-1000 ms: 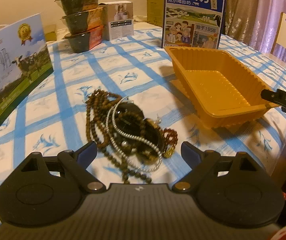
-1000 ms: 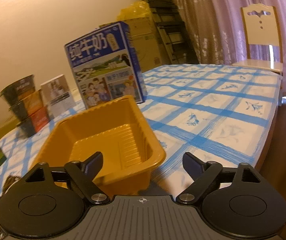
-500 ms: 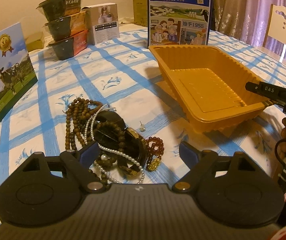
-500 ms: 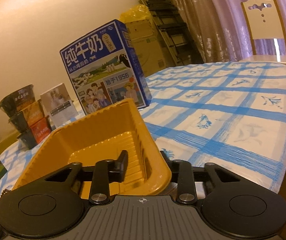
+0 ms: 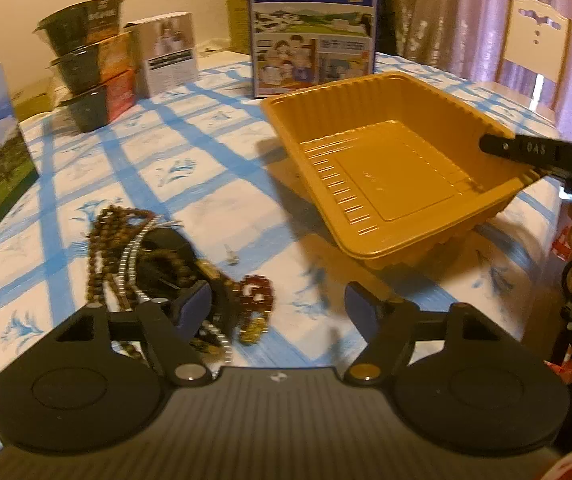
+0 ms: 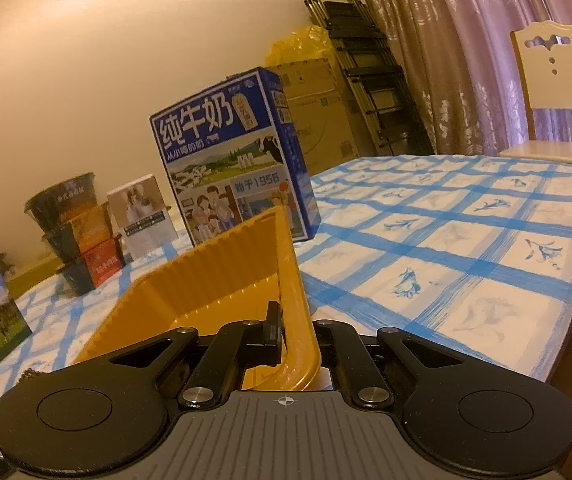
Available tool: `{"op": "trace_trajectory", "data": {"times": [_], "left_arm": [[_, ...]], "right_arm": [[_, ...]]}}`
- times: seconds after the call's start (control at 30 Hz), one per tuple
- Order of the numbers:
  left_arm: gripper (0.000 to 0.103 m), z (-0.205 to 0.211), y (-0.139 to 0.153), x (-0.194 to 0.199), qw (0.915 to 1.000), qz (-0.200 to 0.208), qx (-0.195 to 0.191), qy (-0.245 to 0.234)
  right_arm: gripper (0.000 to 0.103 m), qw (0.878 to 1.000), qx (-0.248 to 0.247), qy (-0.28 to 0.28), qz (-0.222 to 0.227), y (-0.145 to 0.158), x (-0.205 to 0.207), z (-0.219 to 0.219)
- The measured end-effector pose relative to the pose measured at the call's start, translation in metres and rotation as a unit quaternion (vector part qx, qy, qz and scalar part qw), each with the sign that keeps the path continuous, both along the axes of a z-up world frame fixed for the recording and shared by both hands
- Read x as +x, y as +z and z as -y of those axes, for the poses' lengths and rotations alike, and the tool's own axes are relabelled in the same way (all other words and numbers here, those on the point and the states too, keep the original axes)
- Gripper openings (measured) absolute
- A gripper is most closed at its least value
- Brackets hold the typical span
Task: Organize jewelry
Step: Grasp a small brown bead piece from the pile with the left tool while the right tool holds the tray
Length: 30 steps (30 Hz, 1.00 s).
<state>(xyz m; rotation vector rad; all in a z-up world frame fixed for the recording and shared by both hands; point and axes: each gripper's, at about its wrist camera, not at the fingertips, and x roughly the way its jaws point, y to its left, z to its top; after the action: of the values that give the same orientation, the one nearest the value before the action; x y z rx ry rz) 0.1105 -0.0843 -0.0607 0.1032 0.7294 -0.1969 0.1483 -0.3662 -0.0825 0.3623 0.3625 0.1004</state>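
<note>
The right gripper [image 6: 294, 344] has just clamped onto the near wall of the ribbed orange plastic tray [image 5: 386, 184], which now tilts up off the blue-checked tablecloth [image 5: 214, 152]. The left gripper [image 5: 278, 308] has been narrowing but grips nothing; the small red bead bracelet [image 5: 256, 294] lies between its fingers, seemingly untouched, beside the tangled heap of brown and pearl necklaces [image 5: 138, 248]. Loading looks imminent.

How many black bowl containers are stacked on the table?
3, in one stack at the table's far left: top bowl, middle bowl, bottom bowl. Nothing suggests more, though the space behind the stack is hidden.
</note>
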Motion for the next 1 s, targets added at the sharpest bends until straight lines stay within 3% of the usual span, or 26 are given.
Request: {"op": "trace_trajectory", "data": {"times": [0.13, 0.37, 0.43, 0.67, 0.8, 1.0], "left_arm": [[0.047, 0.011, -0.005, 0.001, 0.9997, -0.002, 0.001, -0.023], [0.033, 0.015, -0.016, 0.014, 0.9997, -0.006, 0.015, -0.019], [0.024, 0.013, -0.019, 0.018, 0.9997, -0.011, 0.020, -0.012], [0.023, 0.006, -0.026, 0.027, 0.9995, -0.020, 0.026, 0.004], [0.005, 0.006, -0.027, 0.029, 0.9994, -0.014, 0.030, 0.002], [0.004, -0.004, -0.010, 0.027, 0.9999, -0.002, 0.010, 0.008]], "right_arm": [[0.005, 1.000, -0.002, 0.005, -0.002, 0.005, -0.006, 0.004], [0.006, 1.000, 0.008, -0.003, -0.006, 0.005, -0.009, 0.013], [0.006, 1.000, 0.012, -0.002, -0.008, 0.004, -0.009, 0.014], [0.006, 1.000, 0.014, 0.005, -0.008, 0.003, -0.009, 0.013], [0.006, 1.000, 0.014, 0.010, -0.011, 0.003, -0.008, 0.011], [0.006, 1.000, 0.013, 0.016, -0.012, 0.002, -0.008, 0.009]]}}
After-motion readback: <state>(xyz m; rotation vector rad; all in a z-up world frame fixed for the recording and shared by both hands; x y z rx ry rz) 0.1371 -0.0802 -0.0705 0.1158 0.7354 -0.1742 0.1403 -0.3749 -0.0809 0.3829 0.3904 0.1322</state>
